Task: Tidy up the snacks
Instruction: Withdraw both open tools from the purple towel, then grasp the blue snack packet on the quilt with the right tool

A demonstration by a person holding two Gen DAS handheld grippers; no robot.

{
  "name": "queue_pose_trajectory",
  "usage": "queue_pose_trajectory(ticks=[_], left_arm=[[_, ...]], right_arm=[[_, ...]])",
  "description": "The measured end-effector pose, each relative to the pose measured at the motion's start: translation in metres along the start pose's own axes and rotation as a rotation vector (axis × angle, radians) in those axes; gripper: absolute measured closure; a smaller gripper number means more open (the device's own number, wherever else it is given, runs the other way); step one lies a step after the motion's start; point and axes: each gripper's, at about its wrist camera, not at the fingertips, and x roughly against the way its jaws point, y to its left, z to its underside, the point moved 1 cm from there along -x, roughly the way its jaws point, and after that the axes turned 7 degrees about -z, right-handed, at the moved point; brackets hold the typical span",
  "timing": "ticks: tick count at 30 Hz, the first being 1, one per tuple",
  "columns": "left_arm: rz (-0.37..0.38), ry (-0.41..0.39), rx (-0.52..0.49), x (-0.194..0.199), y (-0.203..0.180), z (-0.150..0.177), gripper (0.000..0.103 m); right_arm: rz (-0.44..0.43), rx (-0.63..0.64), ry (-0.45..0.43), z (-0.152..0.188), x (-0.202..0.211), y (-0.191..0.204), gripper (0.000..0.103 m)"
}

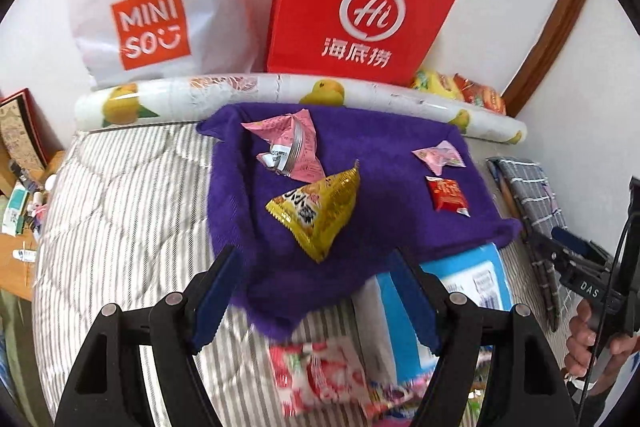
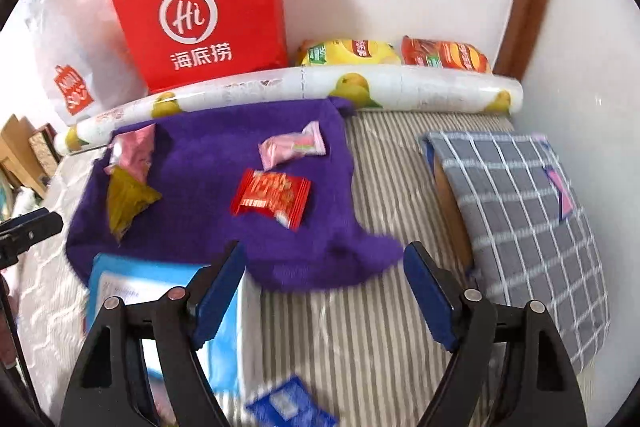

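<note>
Hovering over the striped bed point(image 1: 120, 195), the left tool point(image 1: 312, 291) is standing spread, gripping nothing; a pink-and-white snack pack point(image 1: 316, 375) is lying between and below its fingers. Just ahead of it, a yellow triangular snack point(image 1: 316, 211) is resting on the purple towel point(image 1: 360, 227), a pink packet point(image 1: 288, 147) beyond. The right tool point(image 2: 324, 287) is likewise spread and empty, a red snack packet point(image 2: 272, 197) and a pink candy point(image 2: 292, 147) lying ahead of it on the towel. Farthest off, a red paper bag point(image 2: 204, 7) is standing against the wall.
</note>
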Motion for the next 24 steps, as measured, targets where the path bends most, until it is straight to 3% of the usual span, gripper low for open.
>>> queue_pose_trajectory(ticks=[12,21,24], left_arm=[[0.007,-0.002,0.023,0.045,0.006,0.055,0.030],[-0.051,0.018,0.059,0.047,0.017,0.089,0.028],[-0.084,0.050,0.077,0.042,0.021,0.093,0.028]], right_arm=[[-0.004,0.017,-0.005,0.074,0.042,-0.007,0.022],[-0.182,0.014,0.061,0.108,0.020,-0.016,0.024],[-0.206,0.046,0.077,0.114,0.012,-0.013,0.025]])
